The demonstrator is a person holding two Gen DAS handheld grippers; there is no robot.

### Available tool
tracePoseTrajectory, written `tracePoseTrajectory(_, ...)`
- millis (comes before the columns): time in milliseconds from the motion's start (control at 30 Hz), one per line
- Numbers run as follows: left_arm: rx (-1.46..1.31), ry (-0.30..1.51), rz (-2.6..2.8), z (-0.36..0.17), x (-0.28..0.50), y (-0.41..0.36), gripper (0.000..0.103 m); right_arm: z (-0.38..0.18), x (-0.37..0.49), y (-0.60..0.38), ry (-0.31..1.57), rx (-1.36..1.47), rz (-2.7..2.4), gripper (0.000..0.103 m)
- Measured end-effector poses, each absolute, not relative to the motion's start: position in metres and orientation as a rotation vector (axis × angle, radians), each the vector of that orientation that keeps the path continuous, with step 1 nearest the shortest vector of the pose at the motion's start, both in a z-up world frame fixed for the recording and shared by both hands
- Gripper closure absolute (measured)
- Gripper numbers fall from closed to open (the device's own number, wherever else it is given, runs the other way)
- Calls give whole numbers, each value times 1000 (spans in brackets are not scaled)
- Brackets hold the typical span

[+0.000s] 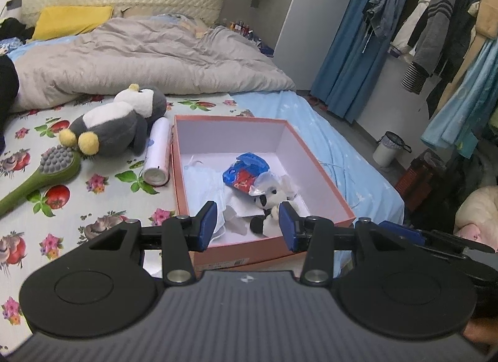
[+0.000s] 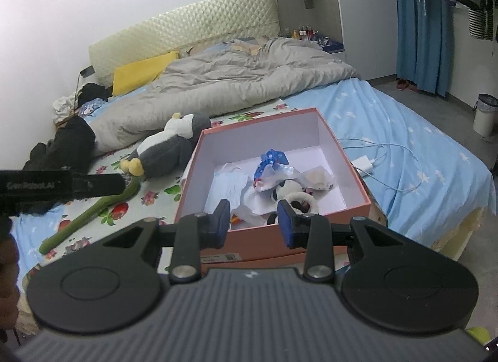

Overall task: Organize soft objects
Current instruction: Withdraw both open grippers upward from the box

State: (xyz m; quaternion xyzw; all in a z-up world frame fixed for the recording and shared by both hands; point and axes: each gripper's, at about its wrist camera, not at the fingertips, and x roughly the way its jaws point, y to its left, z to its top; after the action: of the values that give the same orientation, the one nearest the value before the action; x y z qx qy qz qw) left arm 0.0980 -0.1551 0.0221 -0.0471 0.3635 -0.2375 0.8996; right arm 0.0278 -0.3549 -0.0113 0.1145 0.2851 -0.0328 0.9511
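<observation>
Here: left gripper and right gripper, jaws part-open, empty, poised over box near rim; penguin on bed, left of box.

Green brush: handle running off the left edge. Panda toy: lower half hiding behind the box wall. Bedside bottles: too small to identify.

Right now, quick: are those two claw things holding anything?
Left gripper: open, holding nothing.
Right gripper: open, holding nothing.
</observation>
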Motion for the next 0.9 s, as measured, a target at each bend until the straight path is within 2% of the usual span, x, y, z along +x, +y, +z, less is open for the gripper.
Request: tracePoseTrajectory(900, -94, 764, -475, 11, 95, -149, 53, -16, 25, -361, 584, 239, -107, 66)
